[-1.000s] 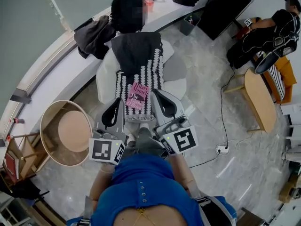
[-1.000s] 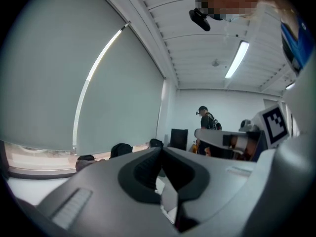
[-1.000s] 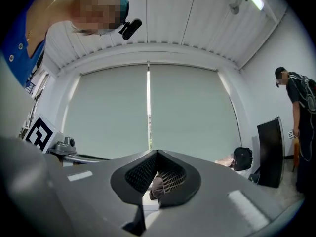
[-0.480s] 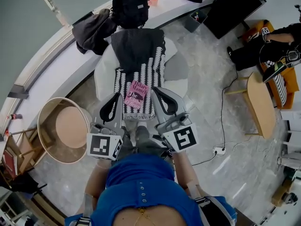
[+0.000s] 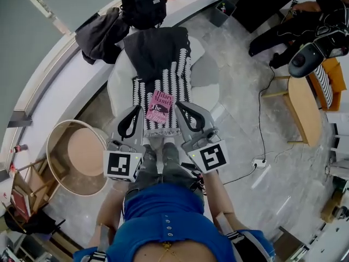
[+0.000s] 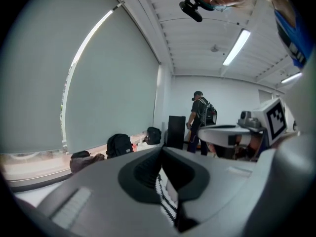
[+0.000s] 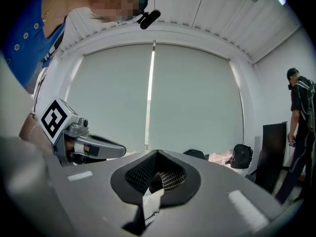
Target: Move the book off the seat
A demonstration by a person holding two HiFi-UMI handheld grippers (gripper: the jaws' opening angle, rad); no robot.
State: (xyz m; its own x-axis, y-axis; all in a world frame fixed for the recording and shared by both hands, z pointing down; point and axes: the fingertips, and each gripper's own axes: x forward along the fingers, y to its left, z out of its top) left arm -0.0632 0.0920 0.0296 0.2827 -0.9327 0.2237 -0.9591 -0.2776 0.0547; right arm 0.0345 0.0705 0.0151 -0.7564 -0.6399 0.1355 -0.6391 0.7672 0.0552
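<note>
- Pink book [image 5: 159, 106]: lies flat on the striped throw [image 5: 170, 86] at the front of the seat [image 5: 121, 83], cover up, slightly askew.
- Seat: white, upholstered; dark garment [image 5: 155, 51] hangs over the backrest, above the throw.
- L tongs [image 5: 135, 112]: low in front of the seat, just left of the book. Own view: tips [image 6: 162, 152] meet, nothing btwn them, only the oval gap behind the tips.
- R tongs [image 5: 180, 107]: just right of the book, tip near its right edge; contact w/ book cannot be confirmed. Own view: tips [image 7: 157, 154] meet, nothing clamped.
- Book sits btwn the two tongs in head view; neither pair grips it.
- Marker cubes [image 5: 123, 165] [image 5: 212, 157]: at the rear of each unit, close to the person's torso.
- Desk [image 5: 60, 86]: white, curved, behind the seat along the window. Carries a black backpack [image 5: 143, 4] and a dark jacket [image 5: 98, 34].
- Round stand [image 5: 82, 154]: on the floor, left of the seat, well apart from the book.
</note>
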